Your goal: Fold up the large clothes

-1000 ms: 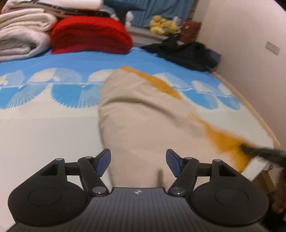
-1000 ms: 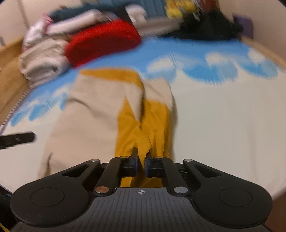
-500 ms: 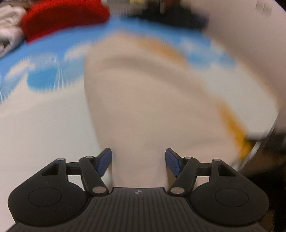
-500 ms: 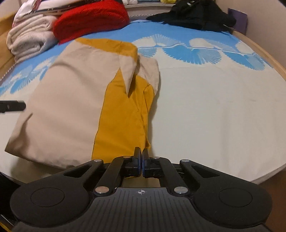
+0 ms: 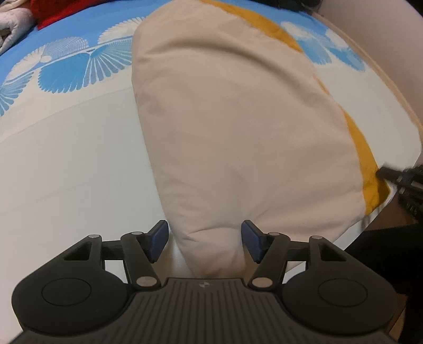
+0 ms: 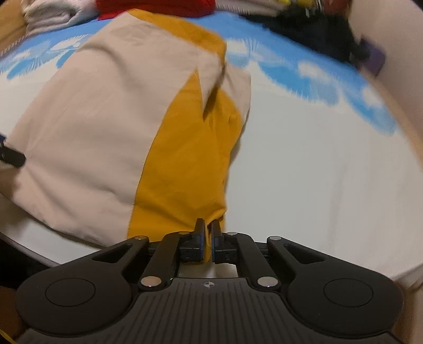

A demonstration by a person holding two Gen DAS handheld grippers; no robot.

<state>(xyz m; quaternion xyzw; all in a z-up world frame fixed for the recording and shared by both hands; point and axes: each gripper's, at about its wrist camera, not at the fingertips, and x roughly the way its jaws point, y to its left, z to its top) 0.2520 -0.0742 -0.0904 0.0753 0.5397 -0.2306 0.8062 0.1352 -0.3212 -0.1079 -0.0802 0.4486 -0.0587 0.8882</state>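
Observation:
A large beige and mustard-yellow garment lies flat on the bed, also in the right wrist view. My left gripper is open, its blue pads on either side of the garment's near beige corner. My right gripper is shut on the garment's yellow hem corner at the bed's near edge. The right gripper's tip shows at the right of the left wrist view. The left gripper's tip shows at the left of the right wrist view.
The bed sheet is white with blue fan prints. Red and white folded blankets sit at the bed's far end. A dark clothes pile lies far right. A wall runs along the right.
My left gripper has moved forward and down, so the beige corner now lies between its open pads. My right gripper has stayed shut on the yellow hem and moved closer to the garment.

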